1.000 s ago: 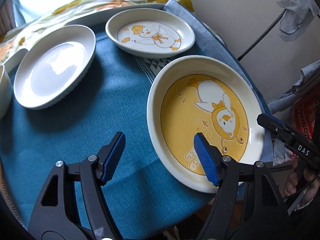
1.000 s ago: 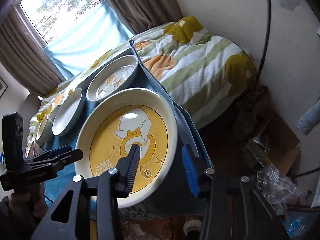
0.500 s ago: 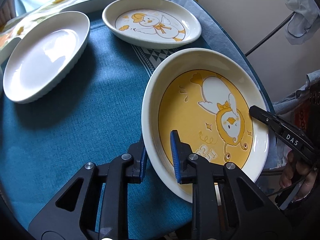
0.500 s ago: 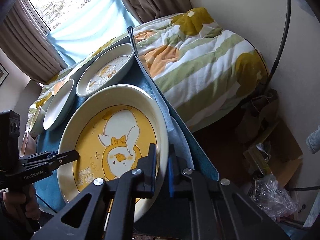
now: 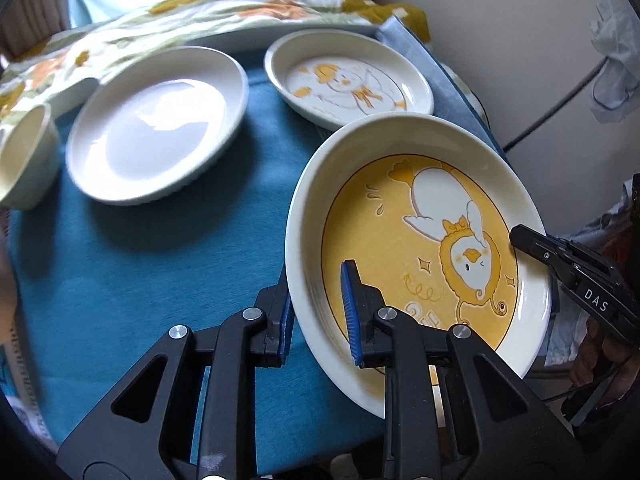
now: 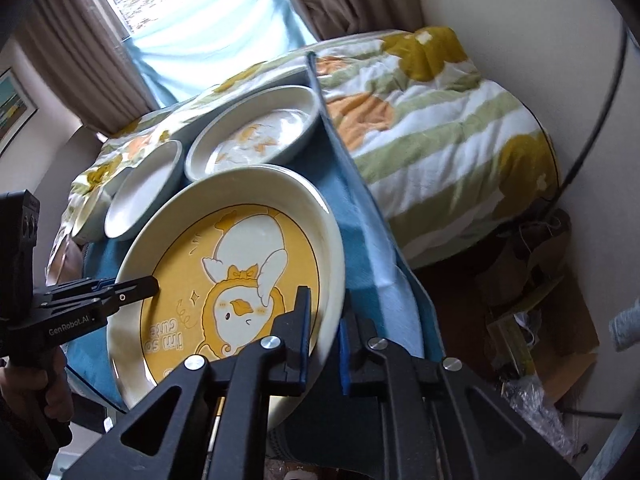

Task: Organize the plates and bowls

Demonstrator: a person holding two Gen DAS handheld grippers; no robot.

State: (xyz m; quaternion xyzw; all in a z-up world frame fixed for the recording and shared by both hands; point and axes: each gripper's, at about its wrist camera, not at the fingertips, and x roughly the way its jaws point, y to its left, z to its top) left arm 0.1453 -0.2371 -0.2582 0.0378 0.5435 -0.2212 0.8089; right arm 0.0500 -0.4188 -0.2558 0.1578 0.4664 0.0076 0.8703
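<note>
A large cream plate with a yellow duck picture (image 5: 420, 248) (image 6: 240, 280) is held at the near right of the teal-covered table (image 5: 160, 260). My left gripper (image 5: 316, 284) is shut on its near-left rim, one pad inside the plate and one outside. On the opposite rim my right gripper (image 6: 324, 312) is shut the same way. Each gripper shows in the other's view: the right gripper (image 5: 560, 256) and the left gripper (image 6: 120, 292). The plate looks tilted and slightly raised; its far rim overlaps the small duck dish.
A plain white plate (image 5: 160, 124) (image 6: 144, 192) and a smaller white duck dish (image 5: 348, 80) (image 6: 260, 136) sit at the back. A cream cup (image 5: 24, 152) stands far left. A striped quilt (image 6: 440, 120) lies beyond the table. Clutter covers the floor (image 6: 540, 320).
Both grippers went from open around the yellow duck plate's rim to shut on it. The plate has since tilted and moved a little toward the far dishes.
</note>
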